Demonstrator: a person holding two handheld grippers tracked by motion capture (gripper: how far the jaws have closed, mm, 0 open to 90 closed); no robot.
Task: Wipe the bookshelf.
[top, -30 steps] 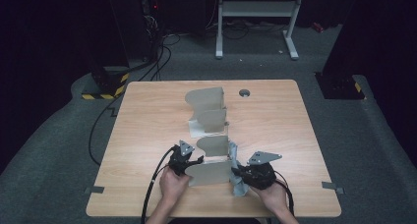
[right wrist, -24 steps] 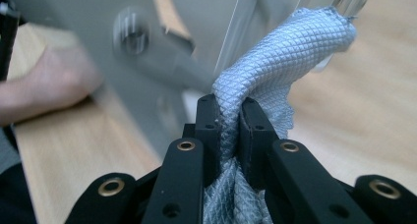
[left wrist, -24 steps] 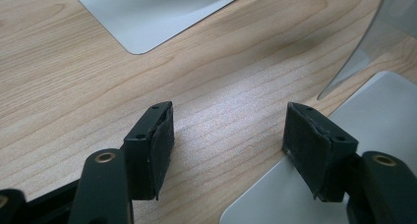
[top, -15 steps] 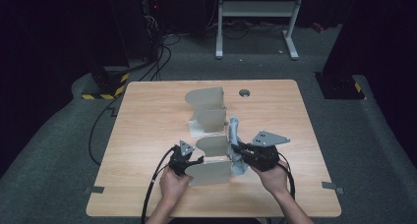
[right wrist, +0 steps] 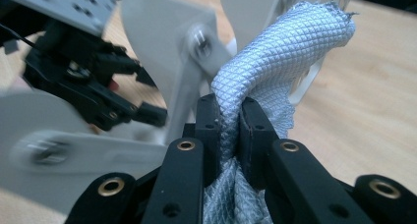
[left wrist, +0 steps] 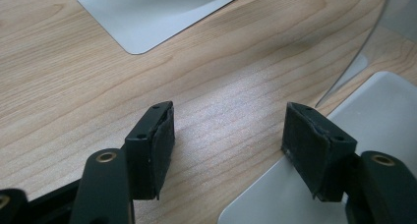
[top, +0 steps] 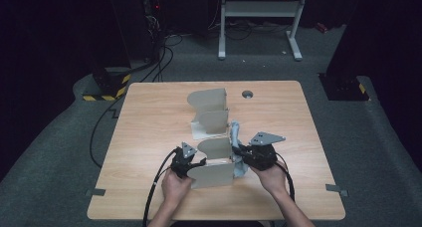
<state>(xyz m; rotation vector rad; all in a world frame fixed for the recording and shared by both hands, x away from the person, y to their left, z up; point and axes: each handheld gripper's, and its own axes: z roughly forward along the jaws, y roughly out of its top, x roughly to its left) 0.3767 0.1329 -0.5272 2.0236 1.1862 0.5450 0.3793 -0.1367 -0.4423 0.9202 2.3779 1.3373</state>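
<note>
Nothing readable anywhere here, honestly. No lettering, brand, number or label on the grey rack [top: 213, 137], the cloth [right wrist: 275, 62], the counter [top: 149, 122] or either gripper. The closest thing to a sign is the yellow-and-black hazard striping [top: 107, 90] on the dark stand base sitting on the floor just off the counter's far left corner, and that carries no words.

The table [top: 149, 137] is evenly lit amid dark surroundings; the right gripper view blurs at its left, while the cloth [right wrist: 280, 52] stays sharp.
</note>
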